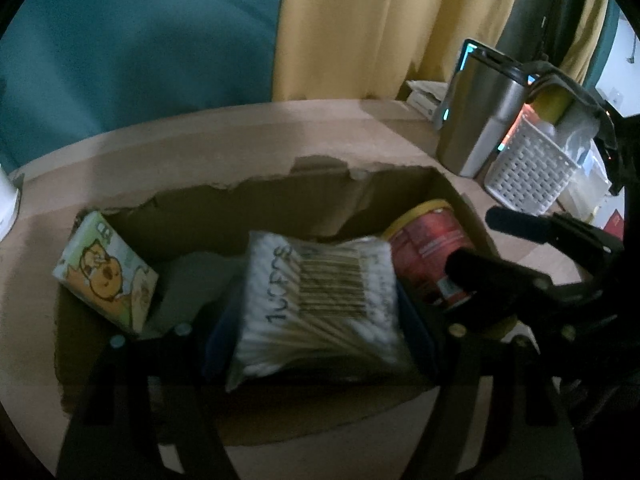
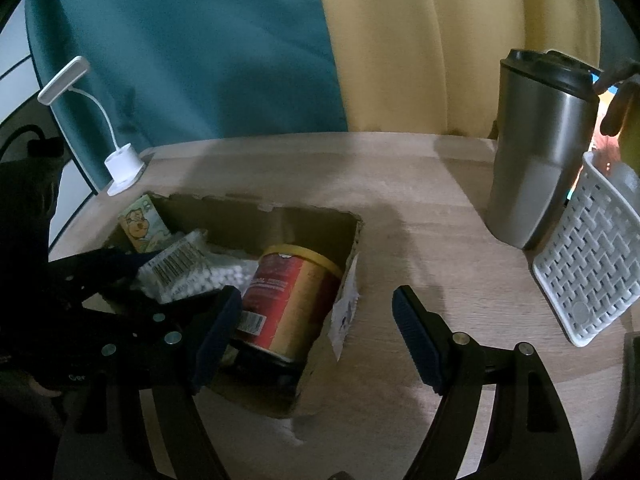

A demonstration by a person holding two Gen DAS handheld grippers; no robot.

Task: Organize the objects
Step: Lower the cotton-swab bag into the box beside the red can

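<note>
An open cardboard box (image 1: 256, 200) sits on the wooden table. My left gripper (image 1: 320, 344) is shut on a clear bag of cotton swabs (image 1: 320, 300) and holds it over the box's middle. A red can with a yellow lid (image 1: 430, 248) lies in the box's right end, and a tissue pack with a cartoon bear (image 1: 106, 268) stands in its left end. In the right wrist view my right gripper (image 2: 316, 336) is open and empty above the box's right edge (image 2: 356, 232), beside the red can (image 2: 292, 300). The swab bag (image 2: 188, 272) and tissue pack (image 2: 140, 226) show there too.
A steel travel mug (image 2: 540, 152) and a white woven plastic basket (image 2: 588, 264) stand on the table to the right. A small white desk lamp (image 2: 120, 164) stands at the back left. Teal and yellow curtains hang behind the table (image 2: 420, 208).
</note>
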